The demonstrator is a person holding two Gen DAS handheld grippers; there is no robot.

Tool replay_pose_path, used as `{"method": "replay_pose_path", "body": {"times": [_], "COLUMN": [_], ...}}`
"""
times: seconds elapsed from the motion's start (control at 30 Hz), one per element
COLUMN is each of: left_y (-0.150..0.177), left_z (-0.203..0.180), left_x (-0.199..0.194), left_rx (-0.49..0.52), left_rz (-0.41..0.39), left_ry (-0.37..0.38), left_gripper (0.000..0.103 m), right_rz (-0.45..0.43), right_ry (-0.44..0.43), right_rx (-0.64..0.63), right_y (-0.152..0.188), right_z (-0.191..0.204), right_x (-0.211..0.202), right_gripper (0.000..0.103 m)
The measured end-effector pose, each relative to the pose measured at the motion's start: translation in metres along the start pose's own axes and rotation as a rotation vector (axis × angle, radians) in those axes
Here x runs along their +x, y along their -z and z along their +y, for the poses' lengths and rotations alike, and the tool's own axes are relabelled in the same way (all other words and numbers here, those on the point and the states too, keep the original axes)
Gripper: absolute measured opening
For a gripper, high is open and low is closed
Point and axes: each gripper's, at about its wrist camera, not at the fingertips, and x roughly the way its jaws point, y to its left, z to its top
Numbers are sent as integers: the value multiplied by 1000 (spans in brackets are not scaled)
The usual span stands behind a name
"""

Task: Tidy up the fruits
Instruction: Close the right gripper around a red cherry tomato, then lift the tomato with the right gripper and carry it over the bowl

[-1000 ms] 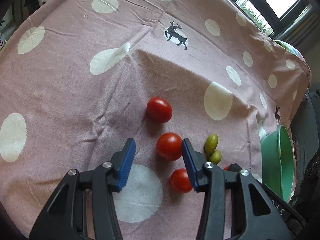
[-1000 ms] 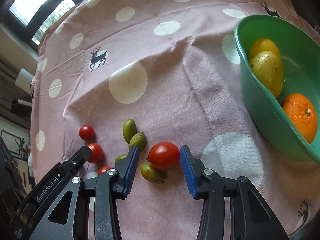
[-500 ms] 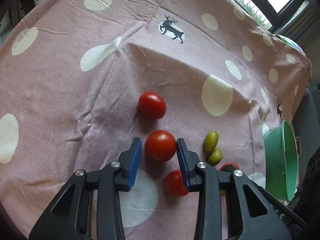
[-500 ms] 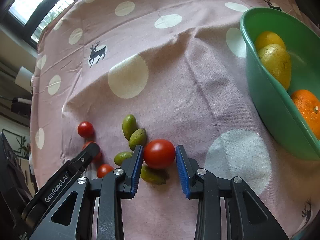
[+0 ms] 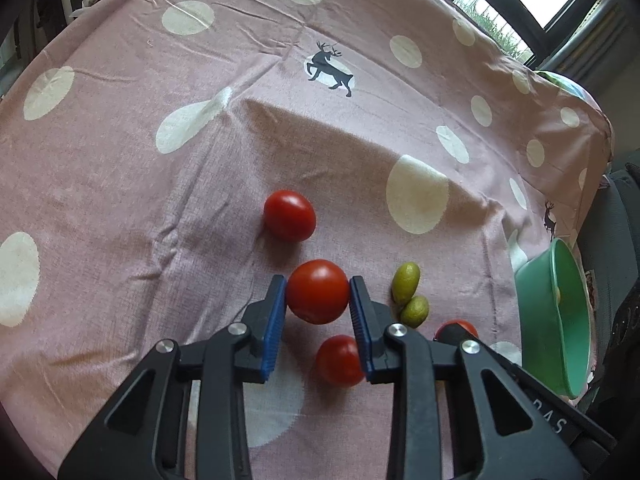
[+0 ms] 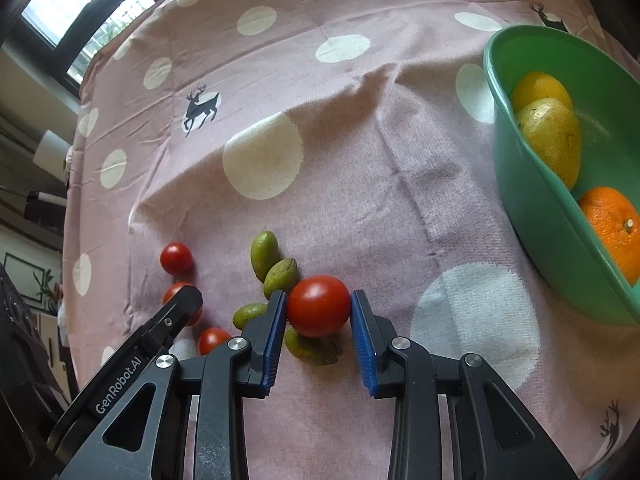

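In the left wrist view my left gripper [image 5: 318, 292] is shut on a red tomato [image 5: 318, 291], both blue pads touching it. Another tomato [image 5: 289, 215] lies farther off, a third [image 5: 338, 360] lies under the jaws, and two green olive-like fruits [image 5: 406, 278] lie to the right. In the right wrist view my right gripper [image 6: 319, 306] is shut on a different red tomato [image 6: 319, 306]. Green fruits [image 6: 264, 254] lie around it, one [image 6: 312, 347] under the tomato. The left gripper's finger [image 6: 176, 316] shows at the left over small tomatoes [image 6: 176, 258].
A green bowl [image 6: 532, 208] at the right holds a pear [image 6: 554, 138], a yellow fruit [image 6: 538, 86] and an orange [image 6: 612, 224]. It shows edge-on in the left wrist view [image 5: 560, 316]. A pink dotted cloth [image 5: 200, 160] covers the table.
Both grippers moved forward and closed. Each pair of jaws went from wide open around its tomato to pressing on it.
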Motion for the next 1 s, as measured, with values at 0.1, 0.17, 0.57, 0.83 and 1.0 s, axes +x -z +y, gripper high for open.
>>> {"method": "replay_pose_path", "body": {"times": [0.1, 0.17, 0.57, 0.83, 1.0], "left_y": [1, 2, 7, 13, 19], "left_z": [-2, -5, -33, -60, -74], "left_x": [-7, -12, -43, -55, -61], "left_rx": [-6, -2, 62, 147, 193], "left_rz": [-15, -30, -122, -161, -175], "left_ry": [32, 45, 130, 186, 231], "left_gripper": [31, 31, 31, 31, 31], "right_rz": [-14, -29, -170, -256, -297], "right_ry": [0, -11, -66, -100, -104], "right_rx": [5, 11, 42, 59, 78], "right_y": [-1, -1, -4, -4, -4], "right_z": [-1, -4, -22, -35, -45], "right_x": [-5, -11, -56, -83, -97], "right_gripper": [34, 34, 34, 34, 34]}}
